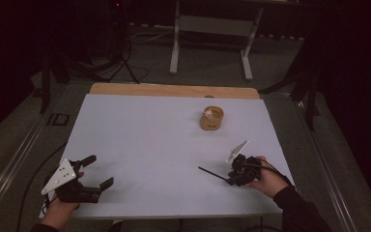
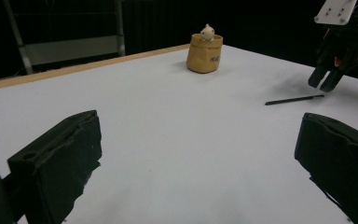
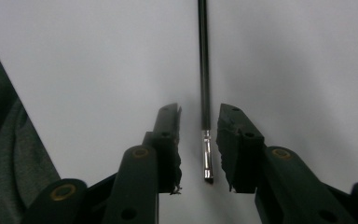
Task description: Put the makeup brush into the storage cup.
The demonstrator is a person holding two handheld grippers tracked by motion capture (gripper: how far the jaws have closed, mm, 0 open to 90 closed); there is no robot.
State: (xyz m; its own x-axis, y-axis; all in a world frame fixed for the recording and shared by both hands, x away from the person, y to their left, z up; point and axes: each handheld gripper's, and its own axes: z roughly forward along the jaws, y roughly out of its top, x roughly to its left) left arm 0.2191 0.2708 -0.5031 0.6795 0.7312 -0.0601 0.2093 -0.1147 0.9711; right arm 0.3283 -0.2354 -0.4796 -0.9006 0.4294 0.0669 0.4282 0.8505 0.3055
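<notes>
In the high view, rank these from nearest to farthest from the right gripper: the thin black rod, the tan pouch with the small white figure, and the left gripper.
1. Thin black rod: lying on the white table, its near end between the right gripper jaws.
2. Tan pouch: farther back on the table, beyond the gripper.
3. Left gripper: across the table at its near left edge.

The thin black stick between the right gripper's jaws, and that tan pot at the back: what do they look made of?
Stick: a slim matt black shaft, likely plastic or coated wood, with a shiny silver, metal-looking end lying between the right gripper pads, not yet pinched. Pot: tan, soft, slightly slumped sides, perhaps kraft paper or fabric; I cannot tell which.
</notes>
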